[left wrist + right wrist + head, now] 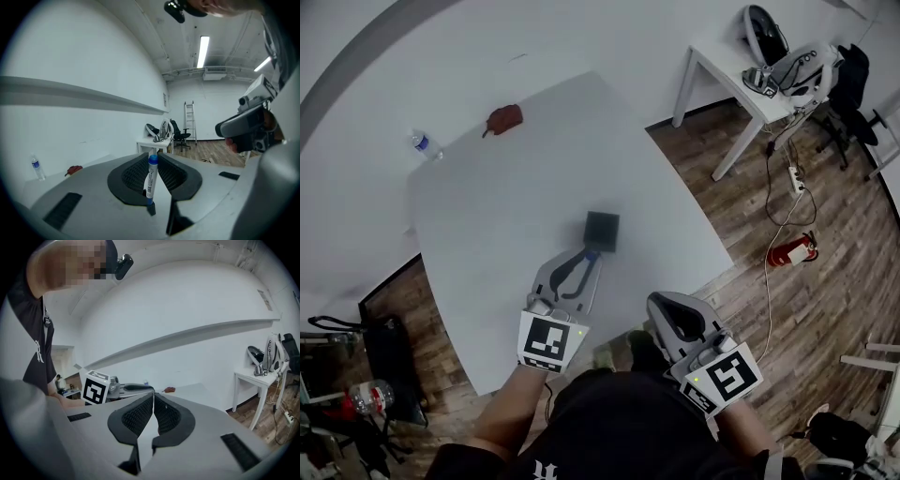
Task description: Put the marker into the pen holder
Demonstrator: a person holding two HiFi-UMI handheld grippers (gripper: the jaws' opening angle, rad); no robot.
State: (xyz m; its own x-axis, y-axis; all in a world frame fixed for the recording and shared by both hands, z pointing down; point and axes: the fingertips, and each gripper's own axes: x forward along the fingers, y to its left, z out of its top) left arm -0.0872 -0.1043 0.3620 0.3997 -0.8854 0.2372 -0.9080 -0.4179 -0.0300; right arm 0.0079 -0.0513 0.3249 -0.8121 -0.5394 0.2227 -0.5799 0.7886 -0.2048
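The black square pen holder (602,232) stands near the middle of the white table (506,206). Just short of it, my left gripper (588,258) is shut on the marker (150,180), a white barrel with a blue cap, held upright between the jaws. The cap (592,254) shows at the fingertips, beside the holder's near edge. My right gripper (658,305) hangs off the table's front right edge, over the floor. In the right gripper view its jaws (153,397) meet at the tips with nothing between them.
A red object (504,119) and a water bottle (425,144) lie at the table's far side. A small white side table (741,66) with gear stands at the back right. A fire extinguisher (787,251) and cables lie on the wooden floor.
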